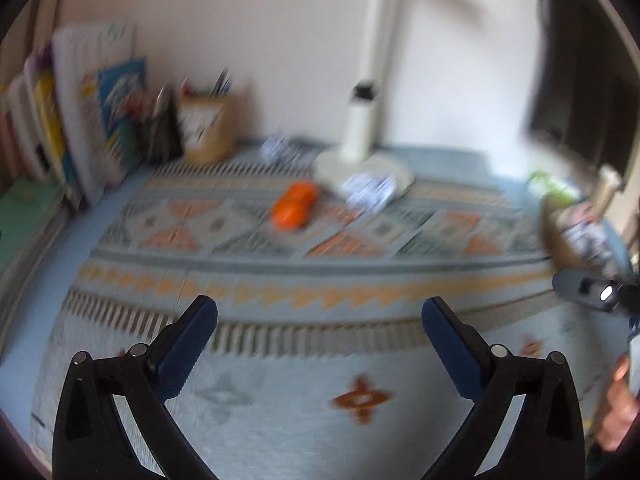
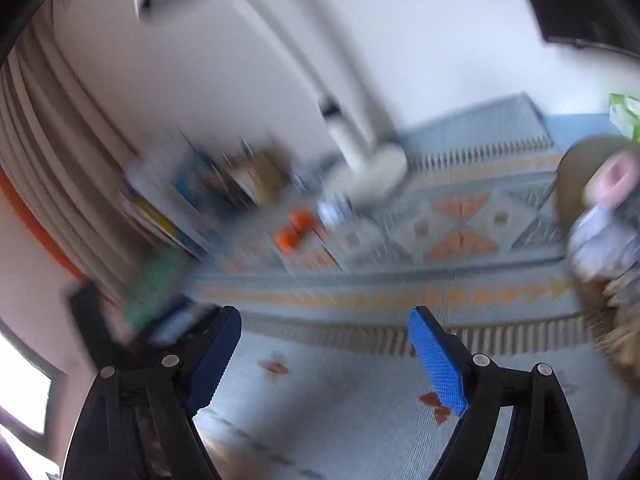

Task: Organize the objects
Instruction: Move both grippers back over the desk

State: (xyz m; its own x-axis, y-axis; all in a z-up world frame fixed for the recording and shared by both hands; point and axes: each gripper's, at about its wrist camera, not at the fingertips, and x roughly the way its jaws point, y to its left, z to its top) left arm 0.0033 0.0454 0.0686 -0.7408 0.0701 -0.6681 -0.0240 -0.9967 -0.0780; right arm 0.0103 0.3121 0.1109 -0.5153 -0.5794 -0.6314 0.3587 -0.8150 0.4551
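- The left tool (image 1: 319, 314) hangs above the patterned cloth (image 1: 280, 280) that covers the counter; its two blue pads stand far apart and nothing is between them.
- The right tool (image 2: 325, 320) is also apart, with its blue pads wide from each other and only the cloth (image 2: 360, 400) below them; it holds nothing.
- No earlier picture is given, so I tell only that both tools are empty and spread.
- An orange object (image 1: 294, 205), smooth and long, lies on the cloth near the middle of the counter, well ahead of the left tool; what it is I cannot tell, because the picture is blurred.
- Just beside it, to the right, a crumpled white-and-blue paper ball (image 1: 368, 190) lies against the round base of the white desk lamp (image 1: 362, 120).
- A second crumpled ball (image 1: 278, 147) lies further back, near the wall, between the lamp base and a brown pen holder (image 1: 208, 128) with pens inside.
- Books and folders (image 1: 92, 120) stand upright at the left side of the counter, beside the pen holder.
- At the right edge of the right wrist view, a brown container (image 2: 576, 176) holds crumpled paper (image 2: 600, 240) and a pinkish thing; it is too blurred to tell more.
- In the left wrist view, a person's hand (image 1: 618, 400) shows at the right border.
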